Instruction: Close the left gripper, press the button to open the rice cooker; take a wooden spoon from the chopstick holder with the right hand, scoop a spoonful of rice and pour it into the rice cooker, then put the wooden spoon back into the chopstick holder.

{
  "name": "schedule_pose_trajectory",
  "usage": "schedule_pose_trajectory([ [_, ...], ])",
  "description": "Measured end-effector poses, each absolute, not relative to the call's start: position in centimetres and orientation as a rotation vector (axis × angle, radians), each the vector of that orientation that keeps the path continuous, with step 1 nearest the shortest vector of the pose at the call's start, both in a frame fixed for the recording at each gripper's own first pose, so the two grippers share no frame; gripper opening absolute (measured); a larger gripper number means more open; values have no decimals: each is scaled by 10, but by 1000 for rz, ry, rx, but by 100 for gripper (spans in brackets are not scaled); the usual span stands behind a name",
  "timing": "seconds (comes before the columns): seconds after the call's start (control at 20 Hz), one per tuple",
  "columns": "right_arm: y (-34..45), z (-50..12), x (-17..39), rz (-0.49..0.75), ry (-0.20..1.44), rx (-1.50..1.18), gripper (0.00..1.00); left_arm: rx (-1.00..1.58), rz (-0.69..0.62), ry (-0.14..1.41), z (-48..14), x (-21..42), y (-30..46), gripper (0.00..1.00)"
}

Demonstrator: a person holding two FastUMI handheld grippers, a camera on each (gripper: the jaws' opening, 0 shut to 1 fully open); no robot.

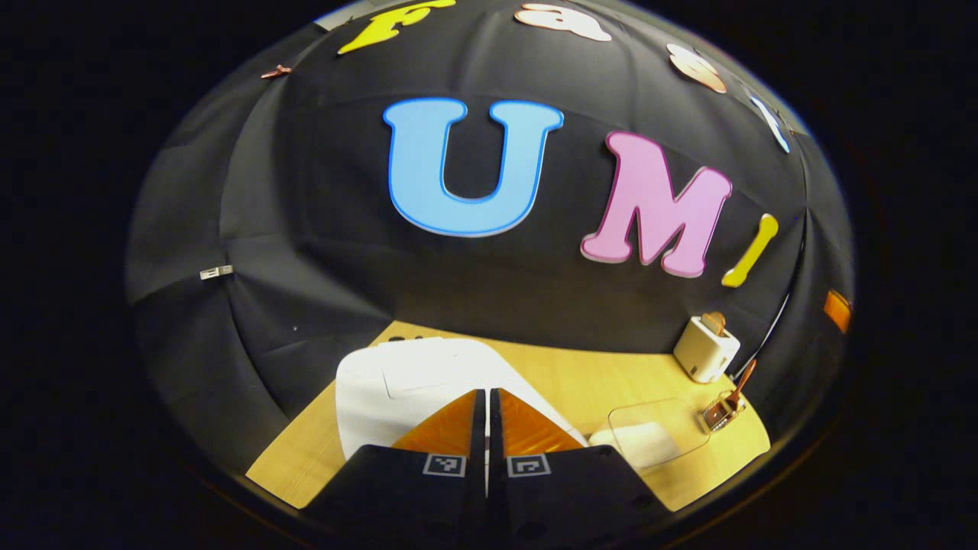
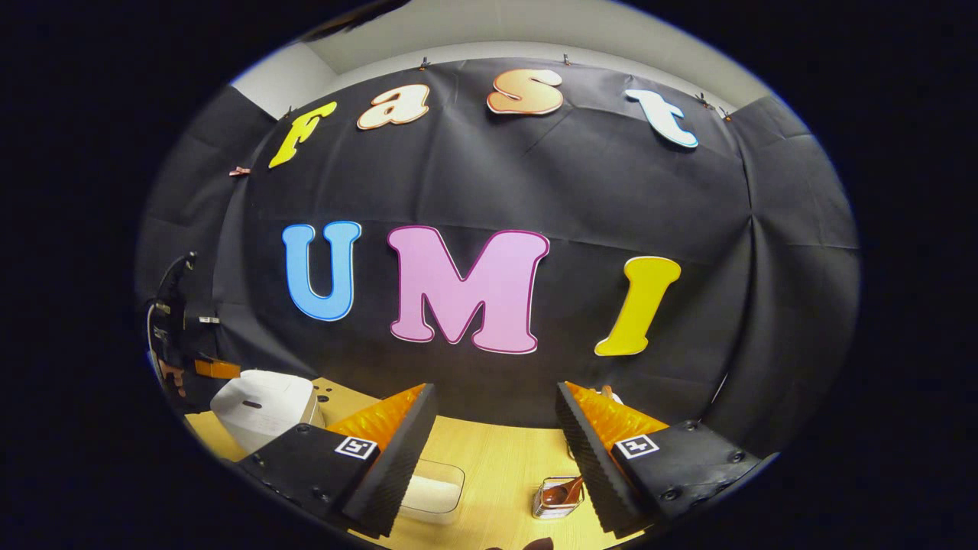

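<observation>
In the left gripper view my left gripper (image 1: 487, 412) is clenched on nothing, fingers pressed together over the white rice cooker (image 1: 412, 389) just ahead; off to its right sit the clear rice container (image 1: 649, 435), the chopstick holder (image 1: 718, 412) with the wooden spoon (image 1: 743, 380), and a white toaster (image 1: 704, 348) behind them. In the right gripper view my right gripper (image 2: 495, 428) hangs released, jaws wide, with the rice container (image 2: 432, 489) and chopstick holder (image 2: 556, 496) low between its fingers and the rice cooker (image 2: 260, 405) far to the left on the table (image 2: 497, 458).
</observation>
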State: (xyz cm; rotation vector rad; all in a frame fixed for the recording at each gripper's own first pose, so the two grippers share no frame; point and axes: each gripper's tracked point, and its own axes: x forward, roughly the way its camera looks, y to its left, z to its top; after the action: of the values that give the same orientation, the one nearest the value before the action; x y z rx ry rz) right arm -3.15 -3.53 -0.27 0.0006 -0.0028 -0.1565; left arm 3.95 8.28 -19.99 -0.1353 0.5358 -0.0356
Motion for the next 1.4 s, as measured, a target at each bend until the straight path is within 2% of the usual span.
schedule_pose_trajectory([
  [0.5,-40,-6,-41,-180,9,-6,97,-94,-50,631,-243,44,81,5],
  [0.55,-41,-7,-42,-181,10,-6,97,-97,-53,639,-245,45,80,8],
  [0.8,-43,-8,-45,-187,15,-3,97,-115,-62,691,-258,40,79,2],
  [0.85,-45,-9,-45,-186,17,-4,97,-117,-63,686,-255,38,79,6],
  [1.15,-38,-8,-42,-169,11,-3,97,-204,-51,729,-264,34,75,6],
  [1.4,-37,-5,-42,-170,0,2,97,-154,-52,714,-253,37,77,6],
])
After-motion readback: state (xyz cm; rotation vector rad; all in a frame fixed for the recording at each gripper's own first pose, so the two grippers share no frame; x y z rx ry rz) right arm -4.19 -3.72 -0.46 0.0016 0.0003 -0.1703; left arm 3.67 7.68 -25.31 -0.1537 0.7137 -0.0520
